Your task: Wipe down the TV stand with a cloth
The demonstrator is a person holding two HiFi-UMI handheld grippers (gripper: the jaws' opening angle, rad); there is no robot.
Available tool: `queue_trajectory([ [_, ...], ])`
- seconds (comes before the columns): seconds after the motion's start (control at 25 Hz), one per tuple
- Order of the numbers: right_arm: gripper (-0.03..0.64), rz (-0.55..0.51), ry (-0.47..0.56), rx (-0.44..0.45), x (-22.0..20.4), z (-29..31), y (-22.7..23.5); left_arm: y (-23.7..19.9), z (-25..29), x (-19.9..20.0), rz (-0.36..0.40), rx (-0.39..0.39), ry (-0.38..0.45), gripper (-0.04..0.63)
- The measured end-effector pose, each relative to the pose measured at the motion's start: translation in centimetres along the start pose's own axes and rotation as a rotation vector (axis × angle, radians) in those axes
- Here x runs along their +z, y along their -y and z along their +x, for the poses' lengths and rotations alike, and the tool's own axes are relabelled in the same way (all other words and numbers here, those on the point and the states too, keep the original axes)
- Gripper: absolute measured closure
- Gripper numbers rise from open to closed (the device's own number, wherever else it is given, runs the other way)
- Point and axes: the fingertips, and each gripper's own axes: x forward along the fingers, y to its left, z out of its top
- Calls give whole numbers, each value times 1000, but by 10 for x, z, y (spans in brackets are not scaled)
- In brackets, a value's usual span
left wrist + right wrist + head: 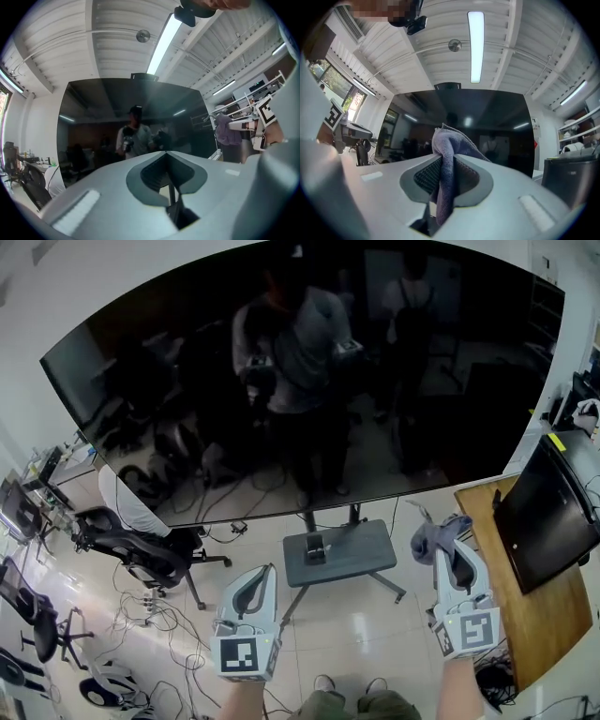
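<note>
Your right gripper (452, 559), fingers pinched on the cloth (437, 538), and left gripper (259, 577), fingers together on nothing, flank the TV stand (361, 554), lying ahead between them.

left tongs (261, 576) and right tongs (454, 559) are pale grey with dark pads (249, 594), each bearing a black-and-white marker cube (246, 654)

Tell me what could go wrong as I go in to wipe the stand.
The right tool holds the cloth by one narrow fold, so hard rubbing may pull it free. The grey shelf sits just under the TV screen; a raised tool could knock it. Loose cables on the floor could snag feet.
</note>
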Motion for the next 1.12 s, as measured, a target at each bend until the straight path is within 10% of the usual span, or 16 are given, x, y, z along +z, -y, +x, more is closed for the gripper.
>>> queue_trajectory([
  [0.2, 558, 6, -25, 5, -186, 77, 44, 15, 108, -172, -11, 21, 2, 581],
  [0.56, 558, 26, 9, 63, -545, 55, 23, 55, 111, -506, 45, 87, 39, 581],
  [0.92, 558, 40, 77, 87, -714, 30, -11, 75, 79, -689, 89, 160, -64, 591],
  [1.12, 558, 35, 78, 138, -741, 35, -52, 70, 71, -698, 88, 183, 62, 595],
])
